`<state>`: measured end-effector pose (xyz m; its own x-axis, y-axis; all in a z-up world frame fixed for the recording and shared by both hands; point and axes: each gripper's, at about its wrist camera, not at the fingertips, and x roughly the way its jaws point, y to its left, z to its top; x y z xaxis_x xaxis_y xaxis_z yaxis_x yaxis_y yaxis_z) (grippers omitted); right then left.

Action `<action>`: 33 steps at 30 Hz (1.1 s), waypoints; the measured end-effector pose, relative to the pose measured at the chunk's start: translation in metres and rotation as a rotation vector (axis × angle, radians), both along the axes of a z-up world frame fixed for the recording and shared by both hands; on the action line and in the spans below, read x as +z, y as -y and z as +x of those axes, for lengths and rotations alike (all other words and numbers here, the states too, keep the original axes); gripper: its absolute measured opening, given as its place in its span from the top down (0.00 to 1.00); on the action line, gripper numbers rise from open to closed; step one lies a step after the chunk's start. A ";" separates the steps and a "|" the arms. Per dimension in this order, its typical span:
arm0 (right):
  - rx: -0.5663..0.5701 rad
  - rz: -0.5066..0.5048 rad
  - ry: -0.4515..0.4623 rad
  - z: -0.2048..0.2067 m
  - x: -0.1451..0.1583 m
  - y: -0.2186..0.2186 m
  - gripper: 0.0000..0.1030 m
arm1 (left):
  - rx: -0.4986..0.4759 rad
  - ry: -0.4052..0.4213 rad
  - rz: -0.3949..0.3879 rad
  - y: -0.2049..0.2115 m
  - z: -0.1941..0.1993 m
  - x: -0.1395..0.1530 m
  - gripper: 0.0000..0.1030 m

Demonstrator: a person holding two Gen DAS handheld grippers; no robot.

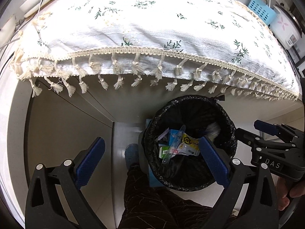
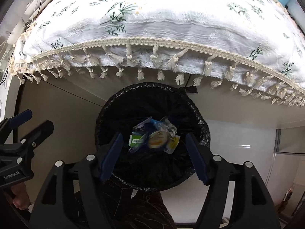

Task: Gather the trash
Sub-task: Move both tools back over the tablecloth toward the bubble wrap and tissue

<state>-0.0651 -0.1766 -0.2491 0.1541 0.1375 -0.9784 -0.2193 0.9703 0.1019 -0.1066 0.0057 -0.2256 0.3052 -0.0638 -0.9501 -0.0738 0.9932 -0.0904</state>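
Observation:
A round bin lined with a black bag point(image 1: 226, 131) point(image 2: 106, 114) stands on the floor below the table edge. Inside lie several pieces of trash point(image 1: 179, 143) point(image 2: 154, 137): wrappers, a green-and-white packet, a yellow packet, clear plastic. My left gripper point(image 1: 152, 156) is open and empty, above the bin's left side. My right gripper point(image 2: 153, 152) is open and empty, directly over the bin. The right gripper also shows at the right edge of the left wrist view point(image 1: 266, 133); the left gripper shows at the left edge of the right wrist view point(image 2: 24, 126).
A table with a white floral cloth and tassel fringe point(image 1: 152, 28) point(image 2: 162, 22) overhangs the bin. A blue basket point(image 1: 261, 9) and a white rice cooker point(image 1: 286, 26) stand at its far right. The person's dark trouser leg point(image 1: 152, 200) and slipper point(image 1: 131, 152) are beside the bin.

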 end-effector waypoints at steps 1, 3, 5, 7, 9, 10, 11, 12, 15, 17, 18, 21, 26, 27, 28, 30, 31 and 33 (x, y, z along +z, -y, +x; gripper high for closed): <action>-0.006 0.005 -0.003 0.001 0.000 0.000 0.34 | 0.002 0.000 -0.002 0.000 0.000 0.000 0.06; -0.011 0.001 -0.001 0.002 0.000 0.000 0.30 | 0.004 0.001 -0.004 0.000 0.000 0.000 0.06; -0.012 0.000 0.009 0.002 0.003 0.001 0.27 | 0.006 0.004 -0.010 -0.001 0.001 0.001 0.06; -0.021 0.001 0.023 0.004 0.011 0.003 0.22 | 0.008 0.009 -0.016 -0.003 0.002 0.007 0.06; -0.036 0.005 0.042 0.005 0.024 0.005 0.14 | 0.011 0.021 -0.030 -0.005 0.004 0.016 0.06; -0.039 0.004 0.054 0.007 0.031 0.005 0.12 | 0.010 0.027 -0.039 -0.006 0.006 0.021 0.06; -0.038 0.005 0.068 0.008 0.038 0.006 0.11 | 0.004 0.029 -0.051 -0.006 0.007 0.027 0.06; -0.040 0.003 0.082 0.008 0.044 0.006 0.09 | -0.002 0.034 -0.061 -0.007 0.009 0.033 0.06; -0.051 0.005 0.130 0.012 0.068 0.010 0.08 | -0.011 0.057 -0.063 -0.009 0.015 0.053 0.06; -0.070 -0.001 0.158 0.016 0.082 0.014 0.08 | -0.019 0.066 -0.067 -0.010 0.019 0.066 0.06; -0.079 -0.001 0.169 0.018 0.089 0.016 0.08 | -0.023 0.071 -0.073 -0.012 0.022 0.071 0.06; -0.094 0.007 0.210 0.026 0.109 0.021 0.08 | -0.035 0.091 -0.078 -0.015 0.031 0.090 0.06; -0.120 0.014 0.266 0.040 0.135 0.027 0.08 | -0.041 0.116 -0.066 -0.022 0.050 0.111 0.06; -0.124 0.013 0.277 0.043 0.140 0.028 0.08 | -0.044 0.121 -0.067 -0.022 0.054 0.114 0.06; -0.128 0.012 0.287 0.046 0.144 0.028 0.08 | -0.048 0.126 -0.065 -0.022 0.059 0.118 0.06; -0.139 0.009 0.305 0.053 0.151 0.030 0.08 | -0.054 0.131 -0.054 -0.023 0.068 0.125 0.06; -0.143 0.009 0.312 0.056 0.153 0.030 0.08 | -0.055 0.132 -0.053 -0.025 0.071 0.128 0.06; -0.152 0.012 0.328 0.062 0.160 0.031 0.08 | -0.060 0.135 -0.057 -0.025 0.080 0.133 0.06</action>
<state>-0.0026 -0.2080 -0.0888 0.4790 0.0999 -0.8721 -0.0950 0.9936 0.0617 -0.0268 0.0311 -0.0929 0.4239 -0.1389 -0.8950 0.0023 0.9883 -0.1523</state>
